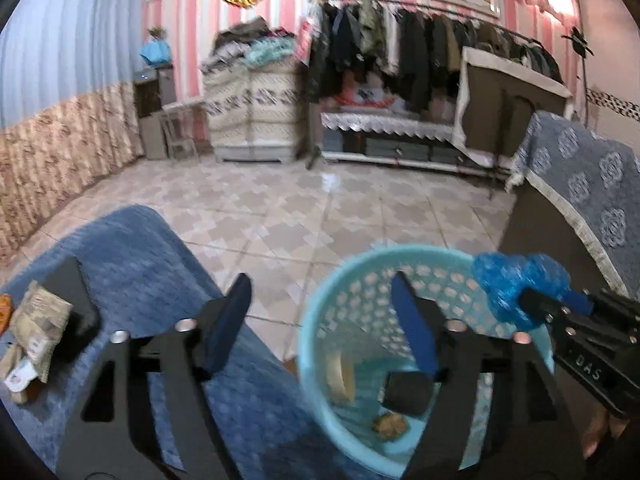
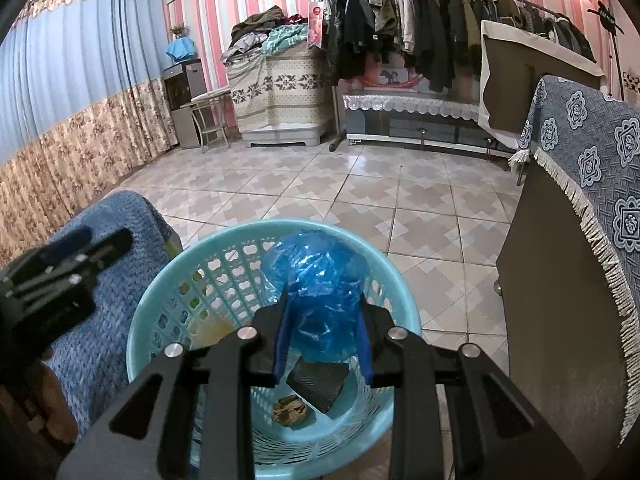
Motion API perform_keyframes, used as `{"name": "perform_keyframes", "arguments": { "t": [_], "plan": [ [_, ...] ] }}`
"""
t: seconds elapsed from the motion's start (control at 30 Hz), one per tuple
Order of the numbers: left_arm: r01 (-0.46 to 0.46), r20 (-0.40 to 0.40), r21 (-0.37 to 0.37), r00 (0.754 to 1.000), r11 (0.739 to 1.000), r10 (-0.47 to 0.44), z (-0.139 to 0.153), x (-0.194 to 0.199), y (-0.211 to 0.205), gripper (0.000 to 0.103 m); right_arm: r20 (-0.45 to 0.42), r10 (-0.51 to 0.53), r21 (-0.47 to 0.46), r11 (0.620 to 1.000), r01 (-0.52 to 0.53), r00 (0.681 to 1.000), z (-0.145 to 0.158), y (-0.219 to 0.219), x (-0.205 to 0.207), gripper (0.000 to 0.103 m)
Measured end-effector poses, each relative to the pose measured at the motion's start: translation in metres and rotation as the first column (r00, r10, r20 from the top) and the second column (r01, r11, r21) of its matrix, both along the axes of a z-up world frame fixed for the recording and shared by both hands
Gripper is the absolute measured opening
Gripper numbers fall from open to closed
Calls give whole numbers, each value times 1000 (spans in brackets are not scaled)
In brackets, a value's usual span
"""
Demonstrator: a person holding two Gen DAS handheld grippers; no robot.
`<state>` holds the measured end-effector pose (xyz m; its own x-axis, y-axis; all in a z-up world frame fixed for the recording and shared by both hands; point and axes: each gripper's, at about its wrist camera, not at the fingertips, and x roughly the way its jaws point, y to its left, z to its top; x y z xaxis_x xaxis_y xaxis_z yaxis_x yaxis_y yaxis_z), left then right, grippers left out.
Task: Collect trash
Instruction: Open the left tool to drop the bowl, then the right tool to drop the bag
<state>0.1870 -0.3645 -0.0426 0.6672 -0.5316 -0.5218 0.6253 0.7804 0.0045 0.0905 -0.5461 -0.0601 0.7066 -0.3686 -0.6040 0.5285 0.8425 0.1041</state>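
A light blue plastic basket (image 2: 168, 280) stands on the tiled floor beside a blue-covered seat; it also shows in the left wrist view (image 1: 316, 308). It holds a black item (image 2: 316, 384), a brown crumpled scrap (image 2: 290, 410) and a yellowish piece (image 1: 340, 376). My right gripper (image 2: 322, 332) is shut on a crumpled blue plastic bag (image 2: 316, 276) and holds it over the basket; the bag also shows in the left wrist view (image 1: 508, 280). My left gripper (image 1: 320, 312) is open and empty, between the seat edge and the basket.
On the blue knitted seat cover (image 1: 132, 248) lie paper wrappers (image 1: 36, 320) and a black object (image 1: 76, 304). A cabinet under a blue patterned cloth (image 2: 580, 168) stands right of the basket. Clothes rack (image 2: 420, 20), low table and covered furniture line the far wall.
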Motion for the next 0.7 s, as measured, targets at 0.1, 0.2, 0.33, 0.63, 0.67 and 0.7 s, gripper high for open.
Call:
{"name": "perform_keyframes", "arguments": {
  "t": [0.1, 0.2, 0.33, 0.63, 0.67, 0.7],
  "plan": [
    [-47, 8, 1, 999, 999, 47, 5, 10, 14, 82, -1, 4, -2, 1000, -4, 1000, 0, 0, 1, 28],
    [-96, 32, 7, 995, 995, 96, 10, 19, 30, 89, -3, 11, -5, 1000, -11, 1000, -1, 3, 3, 28],
    [-159, 55, 6, 986, 987, 158, 17, 26, 53, 96, -10, 23, -9, 1000, -23, 1000, -2, 10, 8, 28],
    [-205, 48, 13, 978, 979, 204, 15, 26, 81, 98, -22, 45, -7, 999, -45, 999, -5, 25, 20, 29],
    [-209, 46, 16, 977, 978, 208, 14, 25, 82, 98, -22, 46, -5, 999, -46, 999, -5, 26, 20, 29],
    [-213, 45, 18, 976, 977, 212, 13, 25, 83, 98, -22, 44, -5, 999, -44, 999, -4, 28, 21, 30]
  ]
}}
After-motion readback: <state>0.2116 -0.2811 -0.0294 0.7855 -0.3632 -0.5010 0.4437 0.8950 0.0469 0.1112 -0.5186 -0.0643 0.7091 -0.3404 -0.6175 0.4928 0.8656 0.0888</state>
